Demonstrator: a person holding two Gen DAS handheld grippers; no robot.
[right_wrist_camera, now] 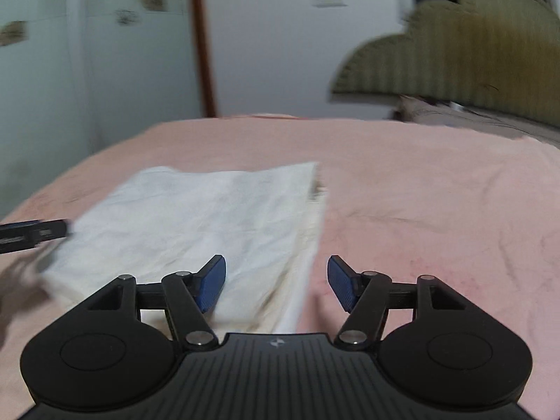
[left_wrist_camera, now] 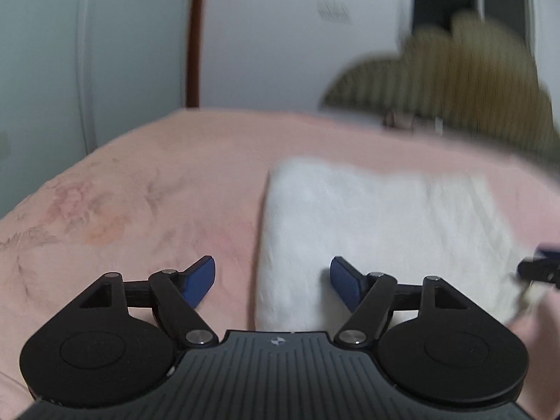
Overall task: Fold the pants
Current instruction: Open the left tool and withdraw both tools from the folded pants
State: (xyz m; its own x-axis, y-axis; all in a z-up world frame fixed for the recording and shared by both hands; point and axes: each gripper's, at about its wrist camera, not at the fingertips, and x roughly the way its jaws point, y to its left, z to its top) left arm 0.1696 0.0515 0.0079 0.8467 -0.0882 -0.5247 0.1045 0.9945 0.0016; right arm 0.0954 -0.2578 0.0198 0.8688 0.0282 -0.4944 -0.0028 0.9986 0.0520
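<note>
Black two-finger left gripper (left_wrist_camera: 273, 281) with blue pads, jaws spread wide, nothing between them; it straddles the left edge of the white folded cloth pants (left_wrist_camera: 378, 231). Right gripper (right_wrist_camera: 276, 281), same build, jaws likewise apart and empty, straddling the right edge of that bundle. Pants lie flat as a rectangle on the pink bedspread (right_wrist_camera: 437, 192). Olive scalloped ribbed headboard (right_wrist_camera: 472, 45) at far right, white wall (right_wrist_camera: 273, 42) behind. Both views motion-blurred.

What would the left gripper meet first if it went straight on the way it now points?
Probably the left edge of the folded white pants, or the pink bedspread right beside it. The left gripper is open, angled down, straddling that edge; depth is unclear.
</note>
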